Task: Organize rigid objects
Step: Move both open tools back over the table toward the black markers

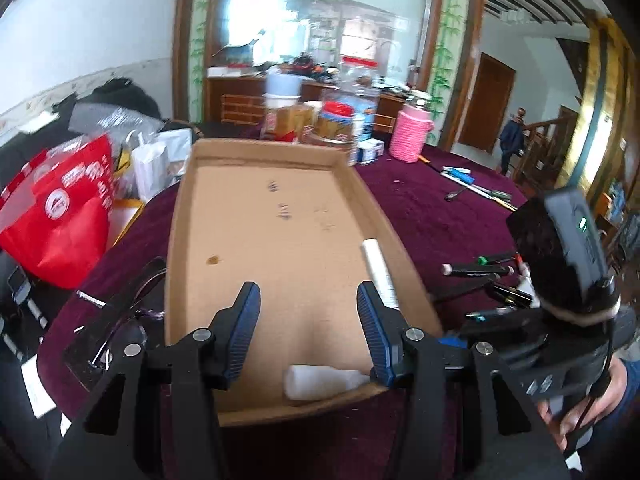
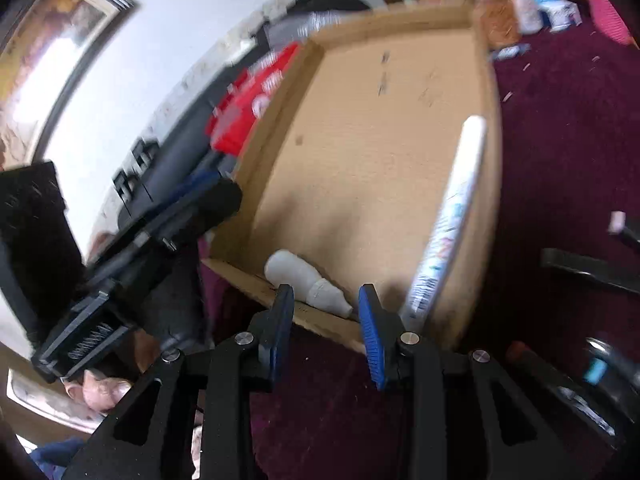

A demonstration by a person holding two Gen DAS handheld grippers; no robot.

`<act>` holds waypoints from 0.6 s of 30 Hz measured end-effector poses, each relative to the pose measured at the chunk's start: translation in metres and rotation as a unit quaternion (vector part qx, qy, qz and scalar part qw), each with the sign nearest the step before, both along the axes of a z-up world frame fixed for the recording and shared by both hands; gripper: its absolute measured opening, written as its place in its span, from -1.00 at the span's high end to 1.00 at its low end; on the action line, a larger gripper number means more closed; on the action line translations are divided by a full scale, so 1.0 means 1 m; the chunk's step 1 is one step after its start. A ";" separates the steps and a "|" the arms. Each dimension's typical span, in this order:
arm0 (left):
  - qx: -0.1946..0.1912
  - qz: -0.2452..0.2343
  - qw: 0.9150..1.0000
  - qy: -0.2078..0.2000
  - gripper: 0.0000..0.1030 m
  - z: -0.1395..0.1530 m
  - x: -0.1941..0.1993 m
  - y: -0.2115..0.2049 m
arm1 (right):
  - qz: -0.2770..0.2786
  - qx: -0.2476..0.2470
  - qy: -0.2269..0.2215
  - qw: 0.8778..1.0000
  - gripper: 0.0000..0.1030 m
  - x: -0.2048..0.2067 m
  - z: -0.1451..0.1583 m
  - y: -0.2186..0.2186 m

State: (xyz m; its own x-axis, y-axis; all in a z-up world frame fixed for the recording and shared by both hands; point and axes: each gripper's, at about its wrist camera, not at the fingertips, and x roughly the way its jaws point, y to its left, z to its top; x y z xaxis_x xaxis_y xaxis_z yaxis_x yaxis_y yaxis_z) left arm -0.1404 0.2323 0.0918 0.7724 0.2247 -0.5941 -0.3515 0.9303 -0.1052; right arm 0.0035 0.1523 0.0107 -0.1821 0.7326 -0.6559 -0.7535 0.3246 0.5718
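**A:** What is shown, and where are the task's things?

**B:** A shallow cardboard tray [image 1: 276, 216] is seen filling the centre of the left wrist view, set on a dark red tablecloth [image 1: 420, 208]. Two items are already laid inside it: a long white tube [image 1: 380, 274] along the tray's right wall, and a small white bottle [image 1: 320, 382] lying on its side at the lower edge. Loose pens and markers [image 1: 478, 268] are scattered on the cloth at the right of the frame, outside the tray.

**A:** How are the grippers held?

**B:** The left gripper [image 1: 308, 300] is held over the tray's lower half with its jaws spread wide and nothing between them. In the right wrist view, the right gripper [image 2: 326, 300] is also spread and empty, poised at the bottom centre just over the bottle's neck. That view is blurred, so contact with the bottle cannot be ruled out.

**A:** Which step is in hand?

**B:** Sorting is judged to be partly done: two items are placed, others are left out. For the next move, a reach toward the pens at the right is probably called for, with the jaws lined up across a thin barrel before being closed.
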 end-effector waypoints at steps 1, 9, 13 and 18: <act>0.003 -0.007 1.000 -0.003 0.05 0.003 0.000 -0.005 | -0.008 0.008 -0.008 1.000 0.40 0.003 0.005 -0.010; 0.038 -0.155 0.987 0.008 -0.22 0.009 0.031 -0.088 | -0.139 0.059 -0.015 0.988 0.37 0.049 0.033 -0.149; 0.054 -0.262 0.962 0.045 -0.22 -0.009 0.060 -0.144 | -0.224 0.062 -0.030 0.972 0.23 0.068 0.036 -0.230; 0.099 -0.305 0.939 0.127 -0.22 -0.043 0.100 -0.180 | -0.302 0.067 -0.025 0.951 0.23 0.086 0.029 -0.309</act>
